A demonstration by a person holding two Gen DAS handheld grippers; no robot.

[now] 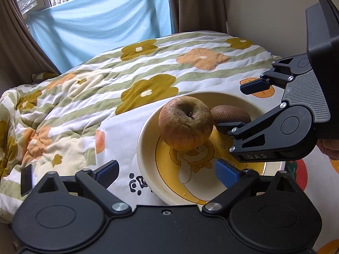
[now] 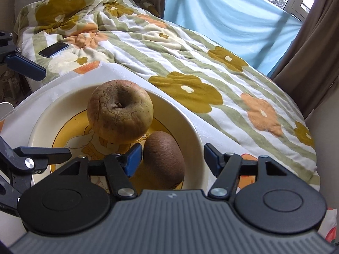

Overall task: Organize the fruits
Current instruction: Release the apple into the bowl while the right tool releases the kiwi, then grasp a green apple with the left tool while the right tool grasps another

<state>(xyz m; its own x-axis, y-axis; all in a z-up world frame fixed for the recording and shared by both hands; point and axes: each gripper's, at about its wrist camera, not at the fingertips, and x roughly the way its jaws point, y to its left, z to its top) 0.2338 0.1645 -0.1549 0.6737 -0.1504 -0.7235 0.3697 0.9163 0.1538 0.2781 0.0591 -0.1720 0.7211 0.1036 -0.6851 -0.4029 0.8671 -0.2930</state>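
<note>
Apple (image 1: 186, 123) and kiwi (image 2: 164, 162) side by side in cream bowl (image 1: 146, 146) on bed (image 1: 127, 67). Right claw (image 2: 172, 158) released, straddling kiwi without touching; left claw (image 1: 167, 174) spread wide over near rim, grasping nothing.

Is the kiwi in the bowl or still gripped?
In the bowl: the kiwi lies beside the apple, right gripper open around it.
</note>
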